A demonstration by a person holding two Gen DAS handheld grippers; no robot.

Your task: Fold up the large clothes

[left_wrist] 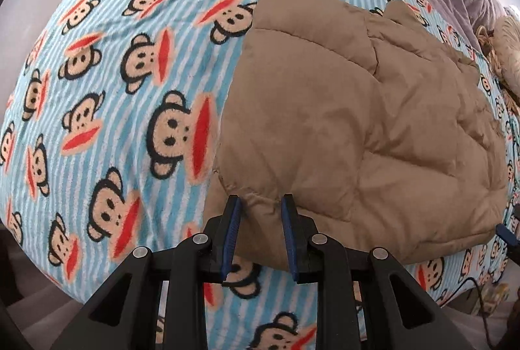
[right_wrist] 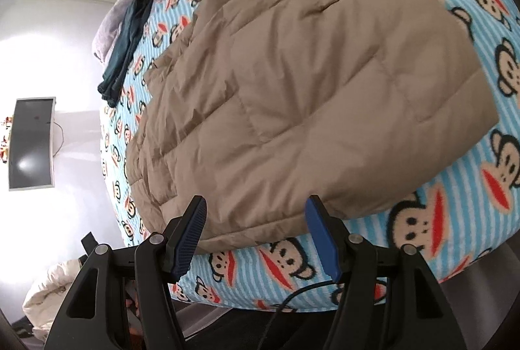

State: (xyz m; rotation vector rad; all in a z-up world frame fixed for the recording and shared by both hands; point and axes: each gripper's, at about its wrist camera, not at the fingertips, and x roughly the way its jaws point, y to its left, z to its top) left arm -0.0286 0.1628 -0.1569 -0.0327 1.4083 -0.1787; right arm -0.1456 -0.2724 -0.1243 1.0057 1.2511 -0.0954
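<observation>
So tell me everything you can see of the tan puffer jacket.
The tan puffer jacket is quilted in stitched panels, of matte, padded-looking fabric. It lies folded into a rough rectangle, flat on the monkey-print blanket, wrinkled along one side where layers overlap. Its near corner sits between the pads of the left hand-held gripper, which appears to pinch it. The right hand-held gripper hangs open above its near edge, apparently not touching.

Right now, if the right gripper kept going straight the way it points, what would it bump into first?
Most likely the tan puffer jacket: the right gripper has its jaws open and aimed at the jacket's near hem, with nothing between. Depth is hard to judge, so the monkey-print blanket just below the hem is possible.
</observation>
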